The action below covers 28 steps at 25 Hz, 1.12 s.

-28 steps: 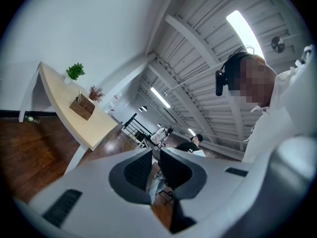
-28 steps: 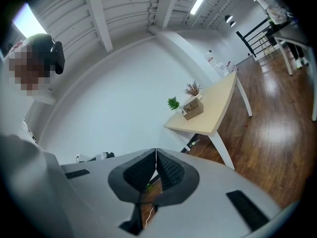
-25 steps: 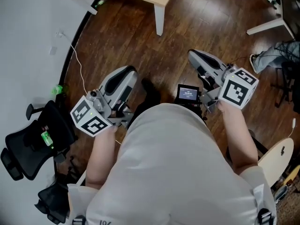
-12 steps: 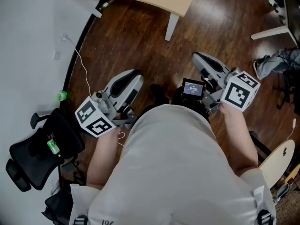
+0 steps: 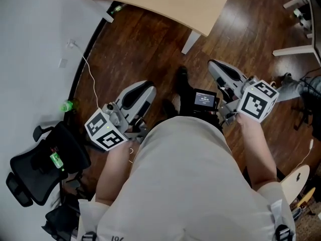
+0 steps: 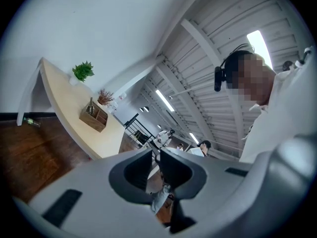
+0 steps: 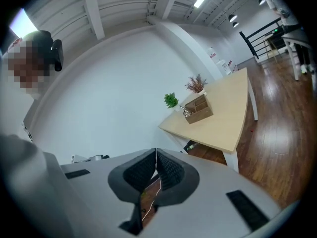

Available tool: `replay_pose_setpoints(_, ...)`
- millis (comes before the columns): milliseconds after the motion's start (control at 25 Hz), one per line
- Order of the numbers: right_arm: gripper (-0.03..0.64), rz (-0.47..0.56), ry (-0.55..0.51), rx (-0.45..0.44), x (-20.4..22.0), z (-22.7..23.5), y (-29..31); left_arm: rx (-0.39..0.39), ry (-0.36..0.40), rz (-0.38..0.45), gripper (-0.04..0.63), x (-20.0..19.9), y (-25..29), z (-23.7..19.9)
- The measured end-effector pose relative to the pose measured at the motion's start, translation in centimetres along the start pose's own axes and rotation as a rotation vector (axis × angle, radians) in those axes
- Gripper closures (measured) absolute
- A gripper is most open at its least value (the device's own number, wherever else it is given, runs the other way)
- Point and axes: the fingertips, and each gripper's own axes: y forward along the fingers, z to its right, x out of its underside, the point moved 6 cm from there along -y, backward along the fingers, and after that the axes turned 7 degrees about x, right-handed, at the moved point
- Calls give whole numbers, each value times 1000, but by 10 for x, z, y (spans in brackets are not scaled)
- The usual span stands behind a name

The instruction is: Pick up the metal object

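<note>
A pale wooden table (image 5: pixel 150 1) stands ahead of me, across dark wood floor. On it sits a small wooden box (image 7: pixel 199 109) with a shiny metal piece (image 7: pixel 185 111) sticking up at its end; the box (image 6: pixel 94 117) and metal piece (image 6: pixel 90 105) also show in the left gripper view. Both grippers are held low at my waist, far from the table. My left gripper (image 5: pixel 146 88) (image 6: pixel 155 155) has a narrow gap between its jaws and holds nothing. My right gripper (image 5: pixel 212 65) (image 7: pixel 156 155) has its tips touching, empty.
A green plant (image 7: pixel 171 100) and dried stems (image 7: pixel 196 83) stand beside the box. A black office chair (image 5: pixel 40 159) is at my left, near a white cable (image 5: pixel 88 79) along the wall. A small screen (image 5: pixel 204 99) hangs at my chest. White furniture legs (image 5: pixel 301 49) stand at right.
The table has come further into the head view, so I have moved toward it. Both grippers stay at my waist with their jaws as before.
</note>
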Motion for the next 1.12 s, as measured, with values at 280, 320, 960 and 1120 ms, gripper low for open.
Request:
replay_pose_setpoints(280, 615, -56, -98, -43, -64, 47, 72, -55, 12, 25, 565, -47, 54, -64)
replay_pose_setpoints(320, 615, -63, -105, -49, -74, 53, 80, -59, 13, 28, 565, -53, 63, -71)
replay_pose_setpoints(960, 615, -62, -160, -73, -148, 107, 115, -74, 26, 22, 565, -96, 151, -107)
replay_pose_setpoints(1120, 614, -48, -163, -69, -155, 111, 117, -82, 41, 23, 565, -102, 155, -112)
